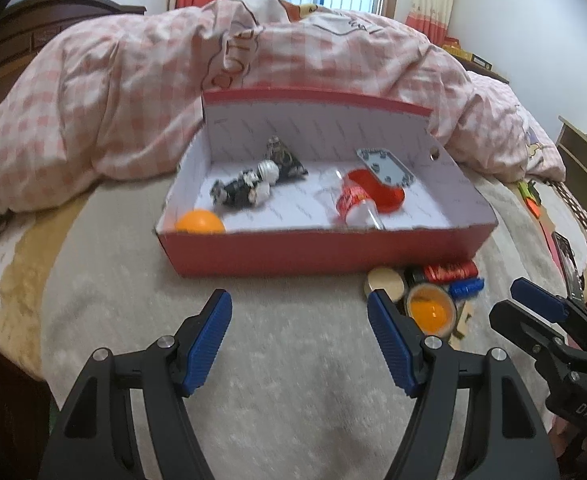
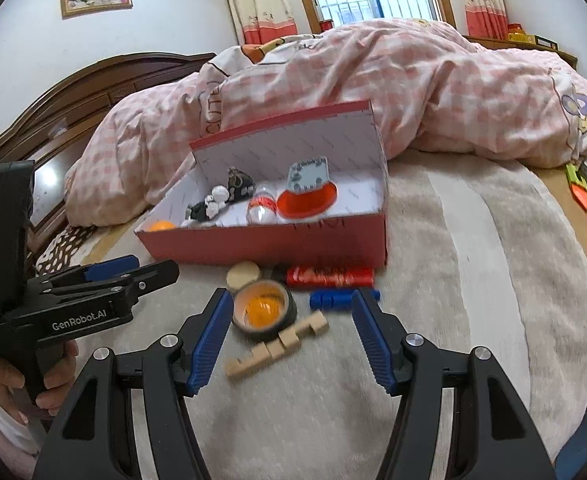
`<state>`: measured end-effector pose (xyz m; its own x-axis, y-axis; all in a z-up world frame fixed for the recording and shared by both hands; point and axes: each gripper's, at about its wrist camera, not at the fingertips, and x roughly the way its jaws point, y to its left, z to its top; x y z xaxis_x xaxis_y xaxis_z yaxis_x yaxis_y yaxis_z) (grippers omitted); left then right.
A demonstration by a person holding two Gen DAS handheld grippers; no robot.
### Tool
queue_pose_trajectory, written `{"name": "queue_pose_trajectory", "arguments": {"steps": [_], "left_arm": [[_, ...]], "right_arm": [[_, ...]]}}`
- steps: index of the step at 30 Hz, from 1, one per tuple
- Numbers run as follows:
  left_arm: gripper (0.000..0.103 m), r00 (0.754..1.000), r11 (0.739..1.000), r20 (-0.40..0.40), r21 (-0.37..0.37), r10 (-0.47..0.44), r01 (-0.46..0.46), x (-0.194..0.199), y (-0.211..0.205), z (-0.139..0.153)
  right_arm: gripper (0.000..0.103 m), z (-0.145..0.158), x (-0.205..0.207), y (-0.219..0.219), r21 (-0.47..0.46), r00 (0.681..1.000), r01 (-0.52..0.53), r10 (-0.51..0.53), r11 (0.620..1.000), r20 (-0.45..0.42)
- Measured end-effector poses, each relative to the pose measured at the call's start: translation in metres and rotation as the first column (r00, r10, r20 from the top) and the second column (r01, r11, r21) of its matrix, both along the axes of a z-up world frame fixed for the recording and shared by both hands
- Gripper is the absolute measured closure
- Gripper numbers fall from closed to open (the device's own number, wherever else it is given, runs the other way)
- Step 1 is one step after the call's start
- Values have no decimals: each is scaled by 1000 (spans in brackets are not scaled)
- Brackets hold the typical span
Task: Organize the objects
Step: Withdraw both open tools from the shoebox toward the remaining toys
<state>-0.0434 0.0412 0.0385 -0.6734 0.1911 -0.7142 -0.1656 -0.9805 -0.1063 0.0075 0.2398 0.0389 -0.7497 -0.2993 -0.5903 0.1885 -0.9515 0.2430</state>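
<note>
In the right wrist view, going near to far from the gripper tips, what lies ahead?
Wooden block chain → tape roll holding an orange ball → red tube → red box → pink checked quilt.

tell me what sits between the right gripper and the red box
In the right wrist view, loose items lie between the right gripper and the red box: wooden blocks, a cup holding an orange ball, a blue piece.

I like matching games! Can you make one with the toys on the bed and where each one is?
Things:
1. orange ball
2. blue spool
3. wooden blocks
4. red bowl

Places:
A. between the right gripper's open jaws
B. near corner of the box
C. on the bed, beside the red spool
D. in the box, under a grey plate

Pairs: 1-B, 2-C, 3-A, 4-D
</note>
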Motion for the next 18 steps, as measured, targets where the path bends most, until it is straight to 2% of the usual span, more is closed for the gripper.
{"name": "queue_pose_trajectory", "arguments": {"steps": [10,18], "left_arm": [[32,998,997,2,42,-69,69,15,18,-5],[32,993,993,32,53,-110,108,12,41,-13]], "right_arm": [[40,-29,17,-3,77,1000,-21,19,997,23],[40,-35,23,-12,135,999,-54,53,989,7]]}}
